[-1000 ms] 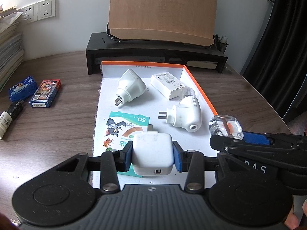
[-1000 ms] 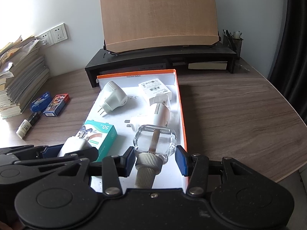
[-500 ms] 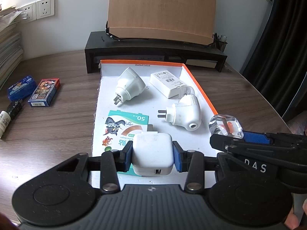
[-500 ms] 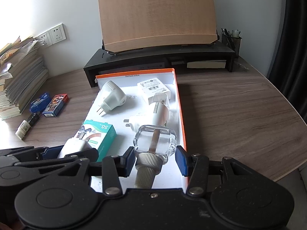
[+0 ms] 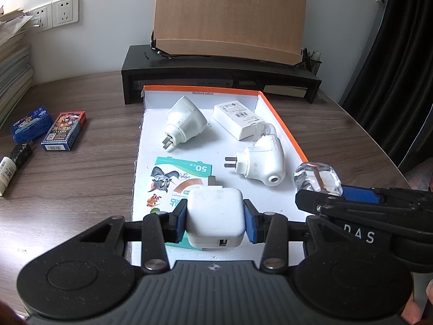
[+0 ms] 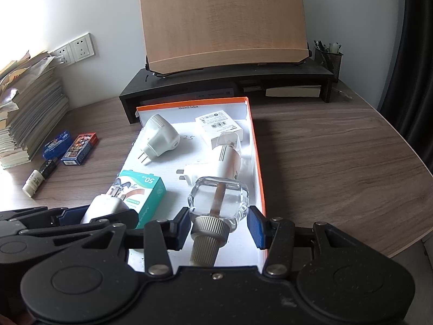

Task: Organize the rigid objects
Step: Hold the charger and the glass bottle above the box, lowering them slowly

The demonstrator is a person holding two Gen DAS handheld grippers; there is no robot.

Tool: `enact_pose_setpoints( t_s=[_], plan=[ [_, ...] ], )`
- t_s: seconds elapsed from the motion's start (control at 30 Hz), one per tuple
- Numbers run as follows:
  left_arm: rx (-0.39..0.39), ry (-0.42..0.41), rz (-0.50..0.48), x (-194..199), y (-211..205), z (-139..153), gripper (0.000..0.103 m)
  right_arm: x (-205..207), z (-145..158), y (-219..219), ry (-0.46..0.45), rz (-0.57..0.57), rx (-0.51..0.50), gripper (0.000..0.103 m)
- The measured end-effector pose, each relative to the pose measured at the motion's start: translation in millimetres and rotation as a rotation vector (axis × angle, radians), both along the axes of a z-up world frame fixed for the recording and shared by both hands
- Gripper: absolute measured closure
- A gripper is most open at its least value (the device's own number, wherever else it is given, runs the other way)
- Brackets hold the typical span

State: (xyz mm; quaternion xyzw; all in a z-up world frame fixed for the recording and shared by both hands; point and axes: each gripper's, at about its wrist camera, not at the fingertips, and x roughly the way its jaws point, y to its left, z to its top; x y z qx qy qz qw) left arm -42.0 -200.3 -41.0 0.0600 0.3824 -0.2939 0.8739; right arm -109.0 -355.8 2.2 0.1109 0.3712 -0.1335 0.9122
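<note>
My left gripper (image 5: 215,222) is shut on a white USB charger cube (image 5: 213,214), held just above the near end of a white tray with an orange rim (image 5: 281,124). My right gripper (image 6: 219,224) is shut on a clear glass bottle (image 6: 219,197) with a ribbed beige cap, above the tray's near right corner. Both grippers sit side by side; the bottle (image 5: 316,178) also shows in the left wrist view. In the tray lie a white plug adapter (image 5: 184,122), a white flat box (image 5: 235,116), a second white plug unit (image 5: 265,162) and a green carton (image 5: 178,181).
A black desk riser (image 5: 216,73) with a leaning wooden board stands behind the tray. Left of the tray on the wooden table lie a red-blue card box (image 5: 65,130), a blue box (image 5: 32,123) and a marker (image 5: 13,162). Stacked papers (image 6: 29,108) rise far left; a dark curtain hangs right.
</note>
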Motion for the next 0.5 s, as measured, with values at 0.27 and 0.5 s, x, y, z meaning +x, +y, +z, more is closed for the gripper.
enact_pose_setpoints(
  t_s=[0.27, 0.5],
  plan=[
    [0.000, 0.001, -0.005, 0.3, -1.8, 0.3, 0.061, 1.1, 0.0, -0.9, 0.000, -0.007, 0.003, 0.047],
    [0.000, 0.002, -0.005, 0.5, -2.7, 0.0, 0.061, 2.1, -0.6, -2.3, 0.001, -0.010, 0.005, 0.047]
  ],
)
